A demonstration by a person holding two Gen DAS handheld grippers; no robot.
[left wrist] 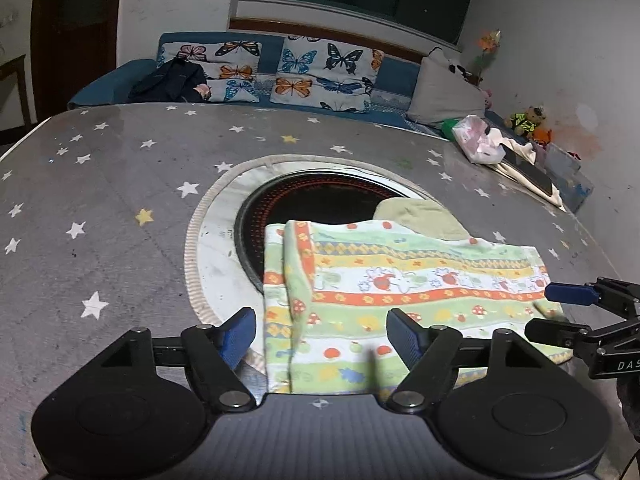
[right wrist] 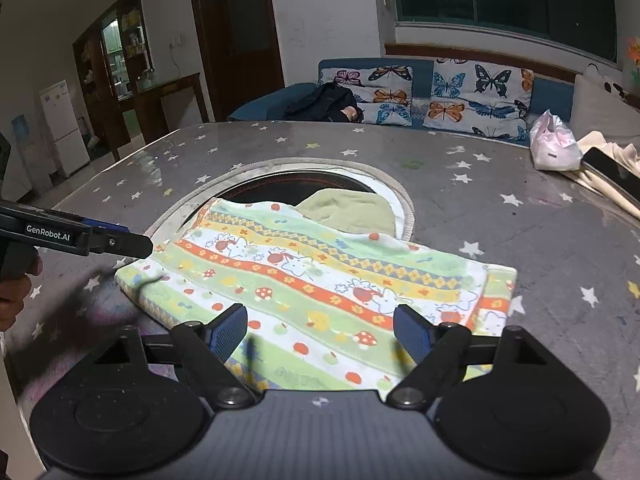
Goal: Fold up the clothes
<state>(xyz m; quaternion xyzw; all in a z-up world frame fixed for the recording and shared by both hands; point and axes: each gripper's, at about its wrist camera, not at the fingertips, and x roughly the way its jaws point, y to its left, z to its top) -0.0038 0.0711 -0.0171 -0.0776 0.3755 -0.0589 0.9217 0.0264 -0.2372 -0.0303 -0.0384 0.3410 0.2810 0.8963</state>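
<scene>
A striped green, orange and white patterned cloth (left wrist: 392, 292) lies folded flat on the star-print table, its left part doubled over. It also shows in the right wrist view (right wrist: 320, 288). A plain pale green cloth (left wrist: 420, 216) lies behind it, partly over the dark round stove opening (left wrist: 312, 196); it shows in the right wrist view (right wrist: 352, 208) too. My left gripper (left wrist: 320, 336) is open and empty, hovering over the cloth's near left edge. My right gripper (right wrist: 320, 334) is open and empty over the cloth's near right part, and shows at the right edge of the left wrist view (left wrist: 560, 312).
The grey star-print table (left wrist: 120, 184) has a white ring around the stove opening. A pink plastic bag (right wrist: 554, 148), a phone (right wrist: 612, 172) and white fabric sit at the far right. A blue sofa with butterfly cushions (right wrist: 460, 92) stands behind the table.
</scene>
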